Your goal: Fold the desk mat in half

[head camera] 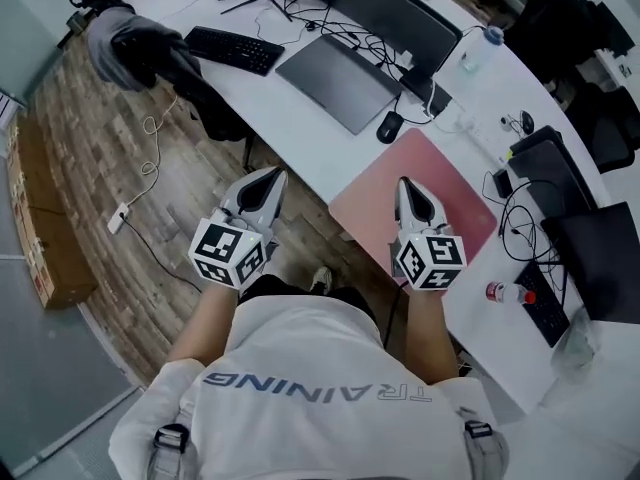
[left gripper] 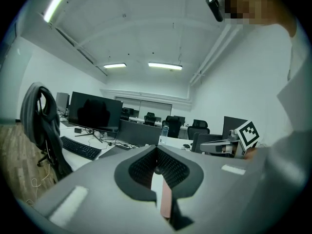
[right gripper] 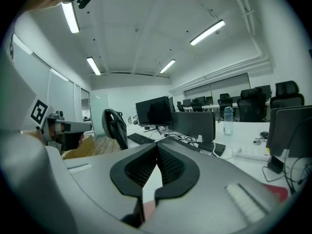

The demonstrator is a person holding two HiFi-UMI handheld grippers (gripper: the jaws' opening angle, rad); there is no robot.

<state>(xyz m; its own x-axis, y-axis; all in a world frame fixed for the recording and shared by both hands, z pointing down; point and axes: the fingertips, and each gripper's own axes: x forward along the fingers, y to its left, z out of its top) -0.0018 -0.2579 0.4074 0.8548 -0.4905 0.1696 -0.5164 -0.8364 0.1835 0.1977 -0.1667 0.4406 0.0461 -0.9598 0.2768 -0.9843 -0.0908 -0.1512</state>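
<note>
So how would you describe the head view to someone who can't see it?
A person holds two shut grippers: the left gripper by the edge of the white desk, the right gripper above a pink desk mat lying on it. A black keyboard sits farther back.

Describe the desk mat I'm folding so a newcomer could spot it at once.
Find the long white desk that curves across the head view. On its near edge, just before the person, lies the desk mat, with the right hand-held gripper showing over it. It is the only pink sheet; the neighbouring mat by the keyboard is dark grey.
</note>
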